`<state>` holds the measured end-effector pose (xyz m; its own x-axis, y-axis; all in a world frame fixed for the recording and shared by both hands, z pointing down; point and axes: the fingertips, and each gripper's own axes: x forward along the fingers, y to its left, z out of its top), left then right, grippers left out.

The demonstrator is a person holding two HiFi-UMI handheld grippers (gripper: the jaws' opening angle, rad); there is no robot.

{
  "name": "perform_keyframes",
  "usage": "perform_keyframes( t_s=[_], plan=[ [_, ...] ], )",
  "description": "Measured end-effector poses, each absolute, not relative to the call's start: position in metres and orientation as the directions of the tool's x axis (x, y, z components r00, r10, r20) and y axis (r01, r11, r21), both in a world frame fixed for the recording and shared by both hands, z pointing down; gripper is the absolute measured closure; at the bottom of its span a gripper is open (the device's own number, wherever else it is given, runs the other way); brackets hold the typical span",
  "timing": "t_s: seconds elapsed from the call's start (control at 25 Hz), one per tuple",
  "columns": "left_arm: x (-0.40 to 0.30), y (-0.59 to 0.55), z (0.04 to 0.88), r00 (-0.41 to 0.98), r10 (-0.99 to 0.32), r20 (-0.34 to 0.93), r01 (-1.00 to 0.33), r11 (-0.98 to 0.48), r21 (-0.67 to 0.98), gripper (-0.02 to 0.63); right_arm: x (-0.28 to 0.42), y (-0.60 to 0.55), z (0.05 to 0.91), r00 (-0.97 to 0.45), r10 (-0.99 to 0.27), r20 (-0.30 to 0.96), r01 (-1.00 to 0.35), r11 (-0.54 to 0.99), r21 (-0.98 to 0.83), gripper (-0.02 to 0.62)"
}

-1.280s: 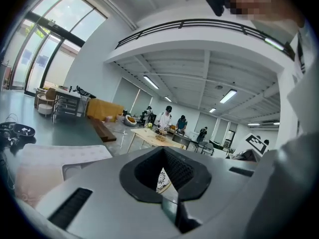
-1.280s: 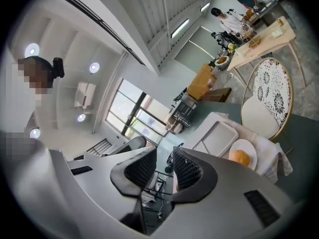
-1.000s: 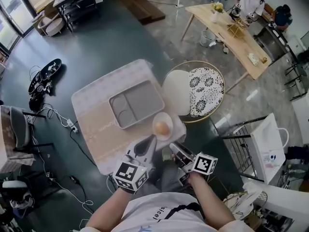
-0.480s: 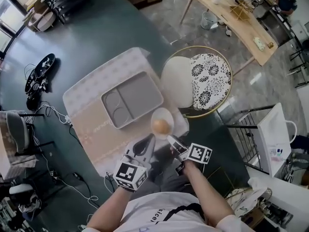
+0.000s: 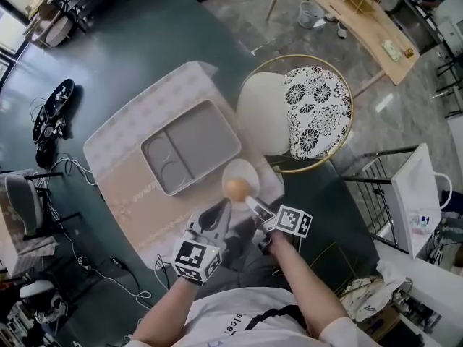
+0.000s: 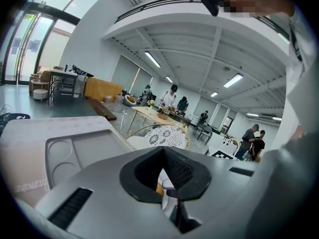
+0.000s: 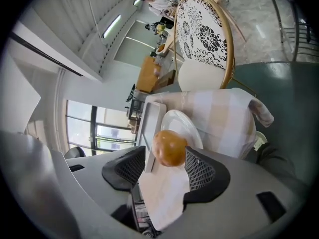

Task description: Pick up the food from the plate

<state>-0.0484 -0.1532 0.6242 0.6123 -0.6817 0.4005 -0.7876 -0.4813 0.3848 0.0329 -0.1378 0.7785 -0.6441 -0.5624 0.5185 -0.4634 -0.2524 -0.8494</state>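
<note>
A round orange-brown piece of food (image 5: 236, 188) sits on a small white plate (image 5: 244, 170) at the near edge of the cloth-covered table. My right gripper (image 5: 250, 204) reaches the plate's near rim. In the right gripper view the food (image 7: 169, 147) lies between the tips of the gripper (image 7: 162, 158), whose jaws are opening and do not press on it. My left gripper (image 5: 219, 214) hovers just left of the plate with its tips together and nothing in them. The left gripper view shows a sliver of the food (image 6: 158, 188) behind the jaws.
A grey compartment tray (image 5: 199, 139) lies on the checked cloth (image 5: 130, 194) left of the plate. A round gold-rimmed chair (image 5: 346, 96) with a white cushion (image 5: 262, 118) and a patterned one stands beyond. Cables lie on the dark floor (image 5: 65, 172).
My right gripper has moved forward from my lap to the plate's near rim. Its jaws now stand on either side of the food. The left gripper has stayed where it was.
</note>
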Motion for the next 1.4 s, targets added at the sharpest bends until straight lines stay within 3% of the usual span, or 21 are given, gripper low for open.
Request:
perform_keyframes(
  t_s=[0.68,0.96,1.4],
  plan=[
    [-0.053,-0.158,0.647,0.611,-0.67,0.421,-0.788,-0.471,0.396,0.601,0.022,-0.146,0.803,-0.677,-0.537,0.502,-0.427,-0.269,-0.863,0.365],
    [-0.056,-0.161,0.647,0.603,-0.676,0.424,-0.795,-0.466,0.389,0.601,0.022,-0.144,0.806,-0.711,-0.53,0.463,-0.367,-0.282,-0.886,0.391],
    [-0.055,-0.163,0.635,0.593,-0.685,0.422,-0.802,-0.456,0.387,0.601,0.025,-0.156,0.763,-0.732,-0.559,0.388,-0.332,-0.205,-0.921,0.396]
  ],
)
